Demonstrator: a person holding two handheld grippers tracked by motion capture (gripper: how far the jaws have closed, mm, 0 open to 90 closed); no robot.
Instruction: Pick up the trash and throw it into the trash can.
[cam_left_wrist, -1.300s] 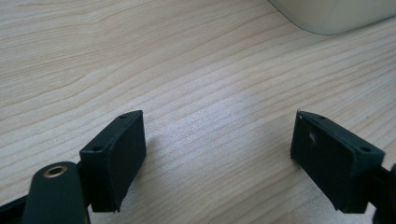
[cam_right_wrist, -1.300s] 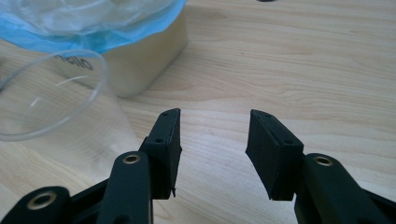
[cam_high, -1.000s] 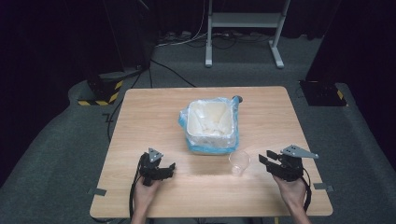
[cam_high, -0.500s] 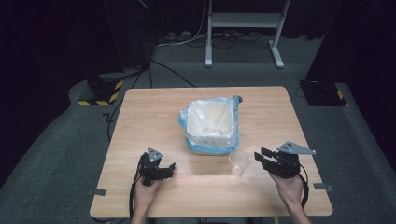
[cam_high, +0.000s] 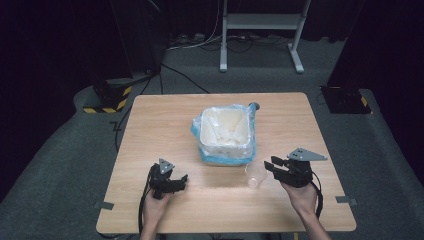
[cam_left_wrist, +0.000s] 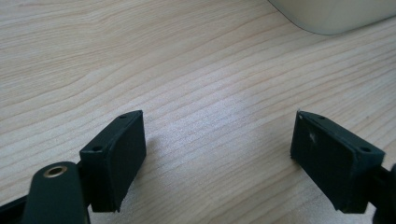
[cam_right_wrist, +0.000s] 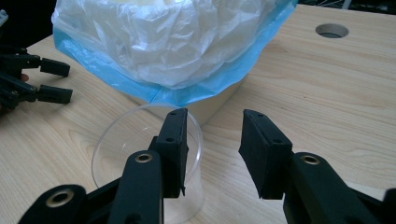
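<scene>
At about seven o'clock on the desk, the left gripper rests low in the person's left hand with its jaws spread wide and nothing between them; the left gripper view looks along them at bare wood grain, with just a pale rounded corner of the bin at the top edge. It takes no part in the work at this point, as far as I can judge. Toward the centre of the desk, a little to twelve o'clock of both grippers, stands the white bin, lined with a thin plastic bag whose blue edge folds down over the bin's outside. Just at five o'clock of the bin, close to its near corner, the clear plastic cup stands upright on the wood, and whether it touches the bag's blue edge cannot be told. At four o'clock of the desk, the right gripper points at the cup from the right, in the person's right hand. In the right gripper view its jaws stand partly open, with one jaw over the cup's rim and the other outside the wall, so the rim lies in the gap, but they have not closed on it. The work looks to be at its very start: the approach to the cup is made and the jaws are placed, while the grasp, the lift and whatever is meant for the cup, perhaps carrying it to the bin, all remain to do.
</scene>
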